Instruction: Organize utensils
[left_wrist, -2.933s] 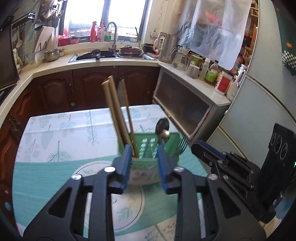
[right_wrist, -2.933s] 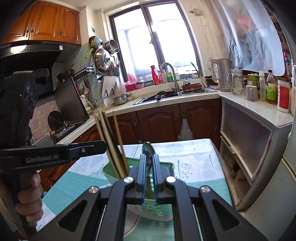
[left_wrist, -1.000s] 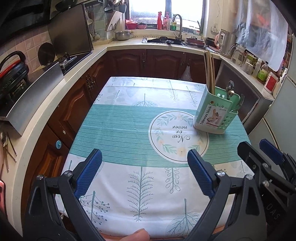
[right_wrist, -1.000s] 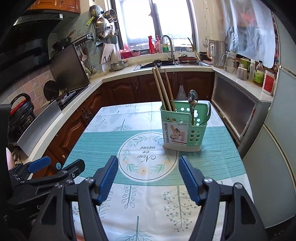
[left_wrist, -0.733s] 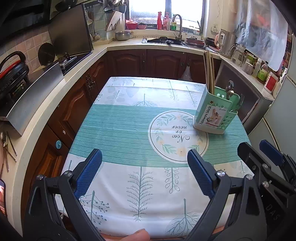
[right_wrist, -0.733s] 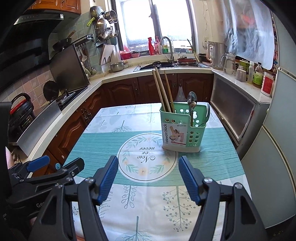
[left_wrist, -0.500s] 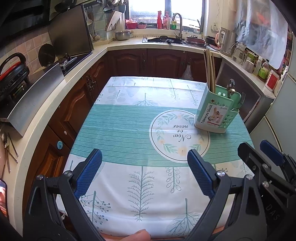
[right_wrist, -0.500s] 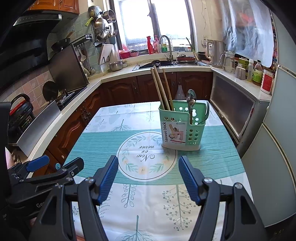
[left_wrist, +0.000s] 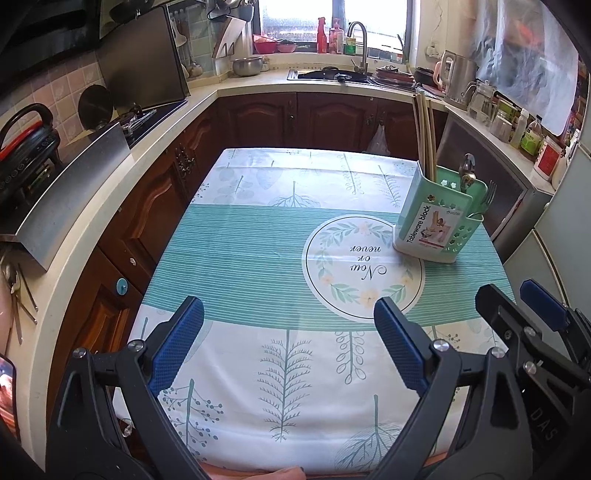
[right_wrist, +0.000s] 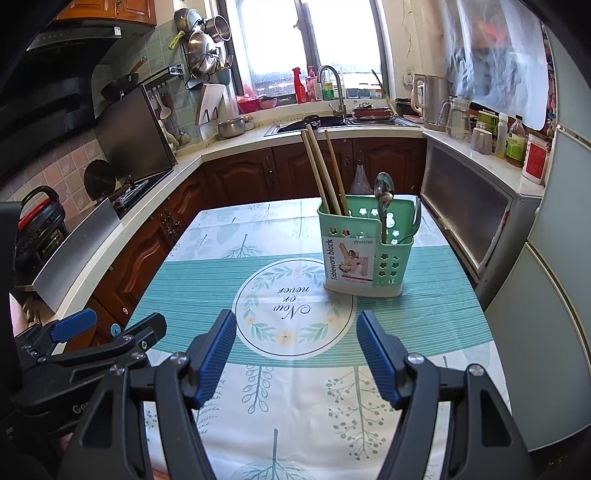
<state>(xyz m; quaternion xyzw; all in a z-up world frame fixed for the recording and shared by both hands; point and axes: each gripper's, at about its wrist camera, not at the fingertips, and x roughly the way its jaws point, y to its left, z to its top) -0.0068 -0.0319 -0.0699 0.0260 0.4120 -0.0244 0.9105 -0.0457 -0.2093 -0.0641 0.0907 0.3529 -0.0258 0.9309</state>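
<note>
Both the left tool (left_wrist: 288, 339) and right tool (right_wrist: 295, 354) hang empty with jaws apart near the surface (left_wrist: 258, 258) edge, well clear of the caddy (right_wrist: 365, 251), since chopsticks (right_wrist: 325, 173), spoon (right_wrist: 383, 192) and fork (left_wrist: 487, 195) stand sorted inside.

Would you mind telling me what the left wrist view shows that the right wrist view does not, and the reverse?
Only the left wrist view shows the fork tines clearly, behind the green caddy.
Only the right wrist view shows the hanging pans by the window.
Both show the caddy with its chopsticks and spoon, the tablecloth, and both open tools: left, right.
</note>
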